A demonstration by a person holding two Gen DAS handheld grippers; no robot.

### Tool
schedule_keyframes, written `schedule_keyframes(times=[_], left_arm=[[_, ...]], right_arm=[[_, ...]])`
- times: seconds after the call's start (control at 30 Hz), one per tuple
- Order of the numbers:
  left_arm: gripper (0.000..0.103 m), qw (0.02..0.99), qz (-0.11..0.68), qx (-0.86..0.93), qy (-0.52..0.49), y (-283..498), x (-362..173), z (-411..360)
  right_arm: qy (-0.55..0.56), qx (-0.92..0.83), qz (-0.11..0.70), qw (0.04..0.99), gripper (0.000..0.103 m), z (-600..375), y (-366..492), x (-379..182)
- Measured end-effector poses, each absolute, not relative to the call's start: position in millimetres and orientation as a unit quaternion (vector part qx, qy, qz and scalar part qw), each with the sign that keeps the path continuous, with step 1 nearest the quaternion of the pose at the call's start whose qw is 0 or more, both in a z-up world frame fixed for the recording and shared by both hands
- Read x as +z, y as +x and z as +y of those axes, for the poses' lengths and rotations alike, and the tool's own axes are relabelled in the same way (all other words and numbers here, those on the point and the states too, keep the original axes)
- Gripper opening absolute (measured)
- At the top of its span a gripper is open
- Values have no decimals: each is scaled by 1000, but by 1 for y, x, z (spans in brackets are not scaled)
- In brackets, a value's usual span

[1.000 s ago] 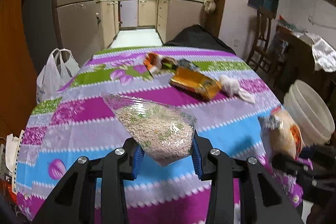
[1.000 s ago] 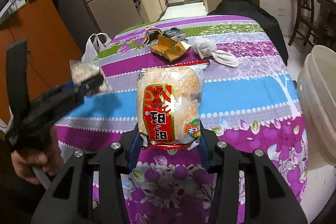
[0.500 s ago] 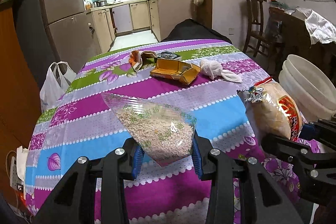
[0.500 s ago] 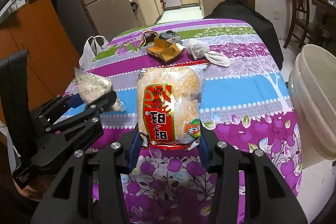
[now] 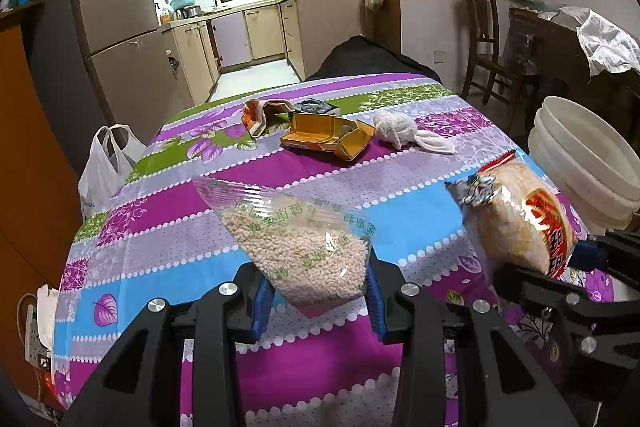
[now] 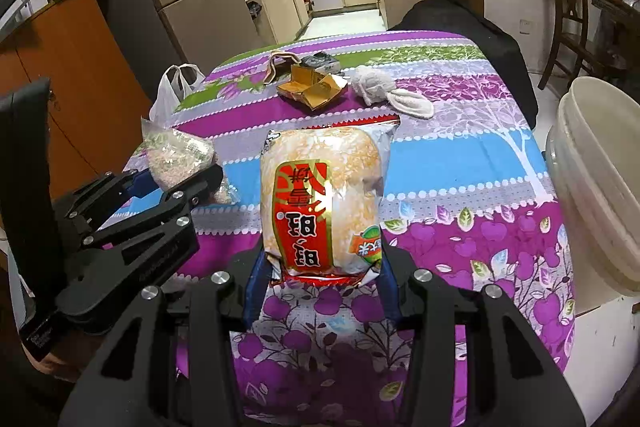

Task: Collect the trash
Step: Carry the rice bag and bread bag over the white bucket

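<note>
My left gripper (image 5: 316,301) is shut on a clear bag of small grains (image 5: 296,239) and holds it above the near part of the table. My right gripper (image 6: 320,285) is shut on a snack pack with a red label (image 6: 322,199), also held above the table. The snack pack shows at the right of the left wrist view (image 5: 520,211). The grain bag and left gripper (image 6: 176,183) show at the left of the right wrist view. On the far side of the table lie an orange carton (image 5: 326,137), a torn orange wrapper (image 5: 260,115), a dark packet (image 5: 316,105) and a white crumpled cloth (image 5: 404,131).
The table has a striped purple, blue and green cloth (image 5: 168,203). A stack of white buckets (image 6: 600,183) stands off its right edge. A white plastic bag (image 5: 106,163) hangs at the left. A wooden chair (image 5: 488,39) and a black-covered object (image 6: 460,15) stand behind.
Both grippers have drawn back toward the near edge of the table with their bags. The two grippers now sit closer side by side.
</note>
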State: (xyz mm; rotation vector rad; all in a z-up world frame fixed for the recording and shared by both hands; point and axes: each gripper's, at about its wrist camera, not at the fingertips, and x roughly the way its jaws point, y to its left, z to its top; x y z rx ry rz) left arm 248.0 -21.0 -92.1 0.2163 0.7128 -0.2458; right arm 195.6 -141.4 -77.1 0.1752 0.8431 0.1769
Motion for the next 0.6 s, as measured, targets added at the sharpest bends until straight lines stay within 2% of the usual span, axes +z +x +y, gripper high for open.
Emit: schedule_keyframes(times=[0.3,0.6], left_arm=[[40,925,336,-129,119,253,-82,-36],[40,927,305,-163,147,270,-56,-86]], right_arm=[[82,65,383,918,44,-164,197,-56],[78,31,350,933,44,-210,198,-20]])
